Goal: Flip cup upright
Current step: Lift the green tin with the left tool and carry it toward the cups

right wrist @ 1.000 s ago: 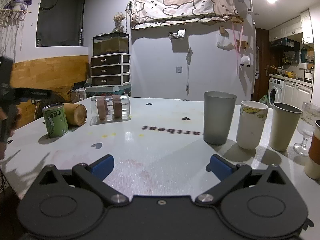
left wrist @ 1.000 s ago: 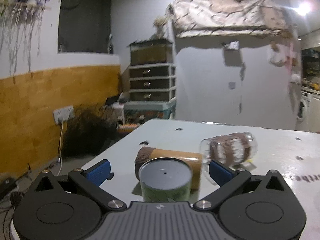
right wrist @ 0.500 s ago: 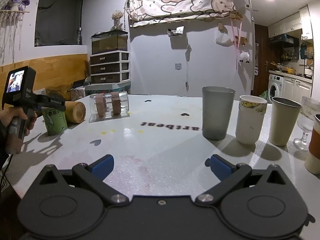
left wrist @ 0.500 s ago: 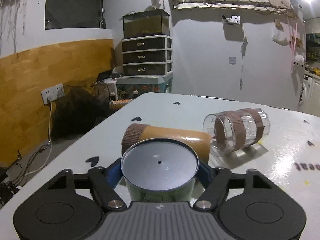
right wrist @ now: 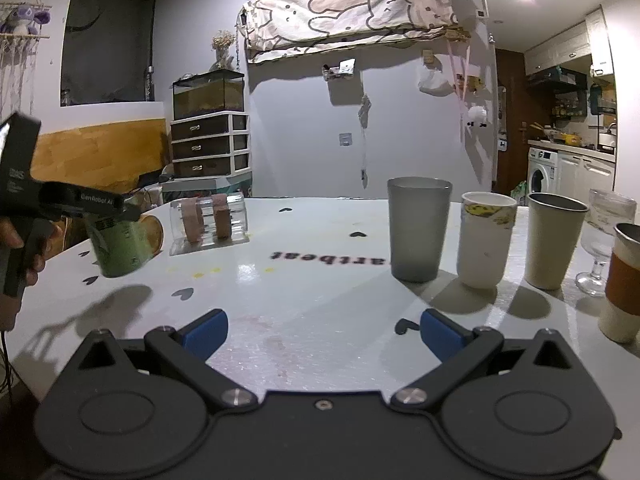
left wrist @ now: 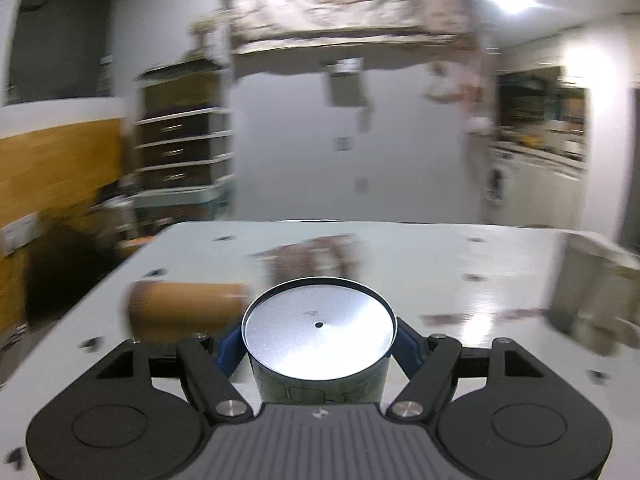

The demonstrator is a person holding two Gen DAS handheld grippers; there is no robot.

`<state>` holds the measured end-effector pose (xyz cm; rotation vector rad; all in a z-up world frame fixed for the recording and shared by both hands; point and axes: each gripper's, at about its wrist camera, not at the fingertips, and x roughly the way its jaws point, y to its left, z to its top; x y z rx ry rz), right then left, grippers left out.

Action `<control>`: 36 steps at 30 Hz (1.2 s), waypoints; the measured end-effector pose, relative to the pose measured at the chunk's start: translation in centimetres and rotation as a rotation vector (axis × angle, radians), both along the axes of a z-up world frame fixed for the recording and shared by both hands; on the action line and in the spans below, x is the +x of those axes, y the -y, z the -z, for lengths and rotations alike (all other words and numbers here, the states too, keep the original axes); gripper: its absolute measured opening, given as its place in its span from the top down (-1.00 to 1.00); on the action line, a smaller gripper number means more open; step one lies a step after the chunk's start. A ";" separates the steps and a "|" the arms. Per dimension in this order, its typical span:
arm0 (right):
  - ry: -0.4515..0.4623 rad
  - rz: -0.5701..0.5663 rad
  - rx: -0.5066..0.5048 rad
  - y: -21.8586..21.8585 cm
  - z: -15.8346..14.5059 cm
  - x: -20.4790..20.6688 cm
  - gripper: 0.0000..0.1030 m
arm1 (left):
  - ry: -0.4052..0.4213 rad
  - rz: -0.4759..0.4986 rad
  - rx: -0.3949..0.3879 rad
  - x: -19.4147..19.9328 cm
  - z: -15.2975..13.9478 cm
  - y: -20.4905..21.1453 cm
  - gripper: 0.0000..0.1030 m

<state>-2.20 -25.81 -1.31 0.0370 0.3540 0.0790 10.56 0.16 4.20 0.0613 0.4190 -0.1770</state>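
Note:
My left gripper (left wrist: 319,344) is shut on a green cup (left wrist: 319,340) that stands upside down, its flat silver base facing up. In the right wrist view the same green cup (right wrist: 120,246) is held a little above the white table (right wrist: 304,280) at the left, slightly tilted, with the left gripper (right wrist: 126,210) around it. A tan cup (left wrist: 184,312) and a clear glass cup with brown bands (right wrist: 208,220) lie on their sides behind it. My right gripper (right wrist: 322,330) is open and empty over the table's near side.
Upright on the right stand a grey tumbler (right wrist: 418,228), a white paper cup (right wrist: 484,240), a beige cup (right wrist: 554,240), a stemmed glass (right wrist: 604,240) and a cup with a brown sleeve (right wrist: 624,280). The table's left edge runs close to the green cup.
My left gripper has closed on the green cup and lifted it off the table, swinging right; the left wrist view is motion-blurred. My right gripper has stayed open and nearly still.

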 end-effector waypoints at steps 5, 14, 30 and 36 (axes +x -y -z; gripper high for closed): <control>-0.002 0.032 0.009 1.1 0.2 -0.9 -1.00 | -0.027 0.208 0.016 -2.1 1.0 5.9 -0.44; -0.037 0.046 0.015 3.2 1.5 -3.0 -1.00 | -0.121 0.455 0.011 -3.8 3.3 13.7 -0.44; -0.139 -0.033 0.052 2.5 4.2 -0.1 -1.00 | -0.128 0.556 0.047 -4.3 2.6 17.8 -0.57; -0.161 0.010 0.044 2.4 4.5 0.9 -1.00 | -0.147 0.567 0.012 -4.5 2.5 16.6 -0.46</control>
